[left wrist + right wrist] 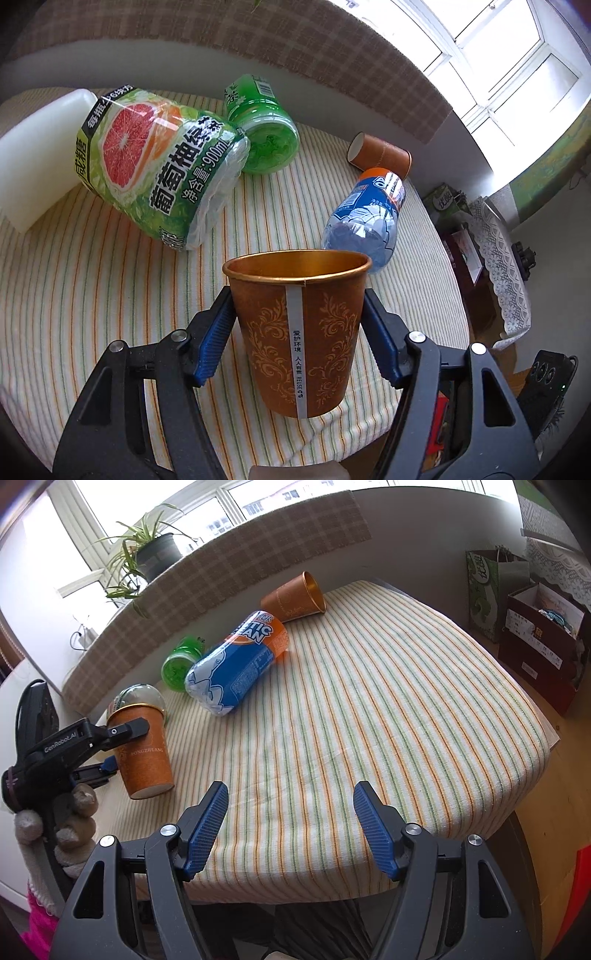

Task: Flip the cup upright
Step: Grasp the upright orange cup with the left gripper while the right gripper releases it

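Note:
An orange paper cup (297,332) with gold lining stands upright, its base on the striped tablecloth (110,295). My left gripper (298,295) has a blue finger on each side of it, touching or nearly touching its walls. The same cup (142,753) shows at the left of the right wrist view, with the left gripper (122,746) around it. A second orange cup (380,153) lies on its side at the far edge, also in the right wrist view (295,596). My right gripper (291,801) is open and empty above the table's near edge.
Three bottles lie on the cloth: a large grapefruit-label bottle (159,166), a green bottle (264,129) and a blue-and-orange bottle (365,218). A white block (37,155) lies far left. Bags and boxes (539,635) stand on the floor to the right. A potted plant (147,550) sits on the sill.

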Demonstrator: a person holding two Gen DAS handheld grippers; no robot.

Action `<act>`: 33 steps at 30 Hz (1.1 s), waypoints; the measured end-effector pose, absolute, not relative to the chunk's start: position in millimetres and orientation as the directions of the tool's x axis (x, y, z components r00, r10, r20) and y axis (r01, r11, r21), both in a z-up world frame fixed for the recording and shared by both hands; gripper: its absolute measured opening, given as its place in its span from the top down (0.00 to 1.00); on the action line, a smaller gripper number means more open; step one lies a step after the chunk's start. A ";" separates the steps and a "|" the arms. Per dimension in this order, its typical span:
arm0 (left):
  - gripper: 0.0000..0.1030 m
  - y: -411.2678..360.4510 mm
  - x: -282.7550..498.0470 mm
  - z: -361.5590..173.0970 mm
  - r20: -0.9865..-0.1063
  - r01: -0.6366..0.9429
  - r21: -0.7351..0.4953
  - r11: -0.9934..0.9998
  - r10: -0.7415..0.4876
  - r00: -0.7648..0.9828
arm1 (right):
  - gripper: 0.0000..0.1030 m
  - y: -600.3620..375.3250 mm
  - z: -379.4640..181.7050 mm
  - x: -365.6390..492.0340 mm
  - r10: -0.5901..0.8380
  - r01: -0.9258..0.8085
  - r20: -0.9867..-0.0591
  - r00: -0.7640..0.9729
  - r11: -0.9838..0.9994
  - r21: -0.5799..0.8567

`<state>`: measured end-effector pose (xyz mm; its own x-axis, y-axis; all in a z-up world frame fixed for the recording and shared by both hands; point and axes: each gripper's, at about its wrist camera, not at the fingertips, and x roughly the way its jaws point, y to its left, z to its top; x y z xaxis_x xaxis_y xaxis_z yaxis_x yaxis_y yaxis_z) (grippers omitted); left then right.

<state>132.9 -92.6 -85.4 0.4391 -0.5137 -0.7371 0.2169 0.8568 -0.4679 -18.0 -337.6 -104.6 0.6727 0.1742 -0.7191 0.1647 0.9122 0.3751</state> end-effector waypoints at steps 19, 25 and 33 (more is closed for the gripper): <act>0.33 -115.1 110.1 -67.3 -0.678 0.311 -0.156 0.938 -0.330 0.657 | 0.32 -333.6 -110.1 -10.8 0.192 0.159 -0.736 0.649 0.912 0.378; 0.33 -122.1 106.0 -66.5 -0.665 0.325 -0.107 0.940 -0.311 0.679 | 0.32 -332.8 -109.7 -10.6 0.192 0.161 -0.736 0.649 0.911 0.380; 0.33 -127.0 105.0 -69.7 -0.665 0.332 -0.080 0.940 -0.299 0.685 | 0.32 -331.9 -109.0 -10.6 0.188 0.163 -0.737 0.649 0.912 0.376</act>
